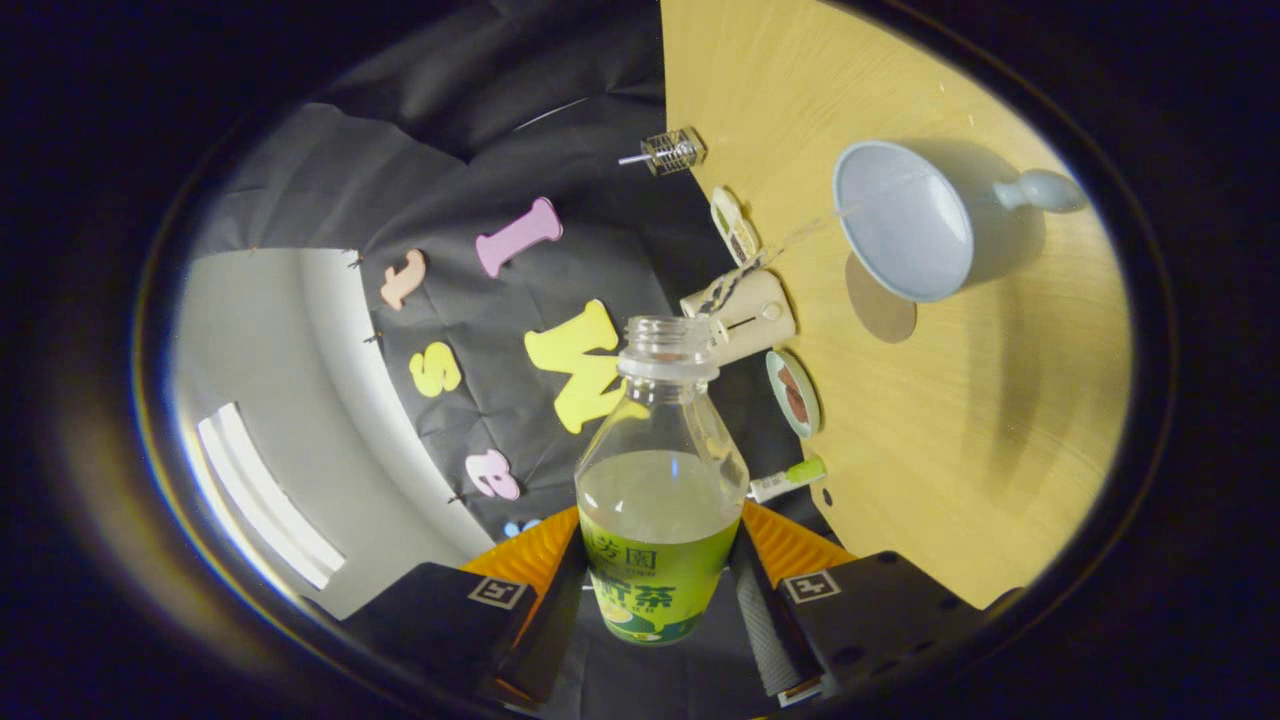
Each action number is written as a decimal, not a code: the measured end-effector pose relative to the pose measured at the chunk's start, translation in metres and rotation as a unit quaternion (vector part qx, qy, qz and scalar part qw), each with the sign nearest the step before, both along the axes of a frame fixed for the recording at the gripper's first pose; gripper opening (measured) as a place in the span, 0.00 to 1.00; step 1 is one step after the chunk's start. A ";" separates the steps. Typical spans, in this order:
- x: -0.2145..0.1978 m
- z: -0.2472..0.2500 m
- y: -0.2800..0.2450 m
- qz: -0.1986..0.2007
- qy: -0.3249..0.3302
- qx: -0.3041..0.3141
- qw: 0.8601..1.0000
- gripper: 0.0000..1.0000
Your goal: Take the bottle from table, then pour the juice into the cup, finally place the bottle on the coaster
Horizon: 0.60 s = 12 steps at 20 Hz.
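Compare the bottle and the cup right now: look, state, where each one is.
The bottle is clear plastic with a green label; the cup is opaque pale blue with a handle. The bottle holds pale juice to roughly mid-height; the cup looks empty. The bottle sits clamped between the tongs, off the table; the cup rests on the wooden table, beyond the bottle's neck. Shared: both are open-topped, the bottle uncapped.

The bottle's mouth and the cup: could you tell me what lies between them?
In the gripper view, a pale cylindrical holder lies between the bottle, clamped by the fingers, and the cup, then bare table.
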<state>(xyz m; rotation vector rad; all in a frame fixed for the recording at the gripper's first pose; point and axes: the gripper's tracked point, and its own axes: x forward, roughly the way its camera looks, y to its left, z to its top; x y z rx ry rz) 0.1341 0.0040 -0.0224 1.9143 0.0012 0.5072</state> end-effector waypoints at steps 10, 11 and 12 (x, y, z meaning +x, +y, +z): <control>-0.002 0.015 -0.009 0.006 -0.004 0.044 0.999 0.77; -0.003 0.017 -0.010 0.009 -0.003 0.051 0.999 0.77; -0.004 0.022 -0.010 0.012 -0.006 0.061 0.998 0.77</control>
